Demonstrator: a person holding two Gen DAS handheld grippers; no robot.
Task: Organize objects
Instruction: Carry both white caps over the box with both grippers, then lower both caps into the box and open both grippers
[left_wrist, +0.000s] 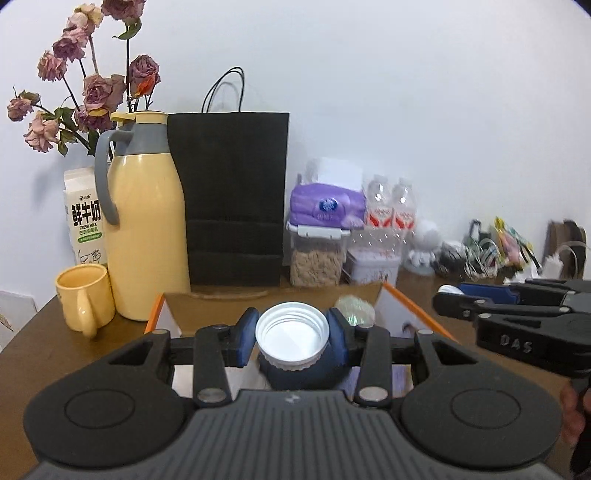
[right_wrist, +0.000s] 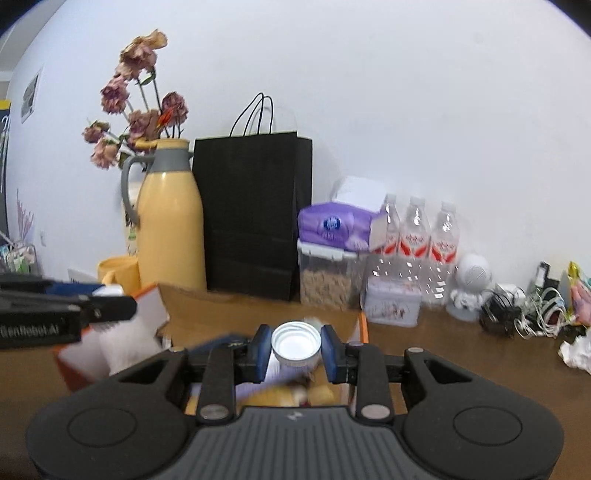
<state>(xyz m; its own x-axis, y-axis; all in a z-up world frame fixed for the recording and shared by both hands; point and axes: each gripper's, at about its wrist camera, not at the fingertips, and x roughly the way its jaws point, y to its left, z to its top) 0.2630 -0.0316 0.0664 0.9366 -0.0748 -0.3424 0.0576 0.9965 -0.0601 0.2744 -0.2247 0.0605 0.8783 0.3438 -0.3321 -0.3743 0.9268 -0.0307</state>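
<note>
My left gripper (left_wrist: 291, 338) is shut on a dark blue jar with an open white threaded neck (left_wrist: 291, 332), held over an open cardboard box with orange edges (left_wrist: 402, 299). My right gripper (right_wrist: 294, 349) is shut on a smaller white-necked, lidless bottle (right_wrist: 295, 343) above the same box (right_wrist: 258, 306). The right gripper shows at the right of the left wrist view (left_wrist: 454, 295). The left gripper shows at the left of the right wrist view (right_wrist: 107, 295). The box holds blurred items, including something yellow (right_wrist: 280, 398).
On the brown table (right_wrist: 461, 362) stand a yellow thermos (left_wrist: 144, 229), a yellow mug (left_wrist: 85, 295), a milk carton (left_wrist: 83, 218), dried roses, a black paper bag (left_wrist: 236, 199), a tissue pack on a cereal container (left_wrist: 317, 254), water bottles (right_wrist: 417, 240) and tangled cables (right_wrist: 524, 314).
</note>
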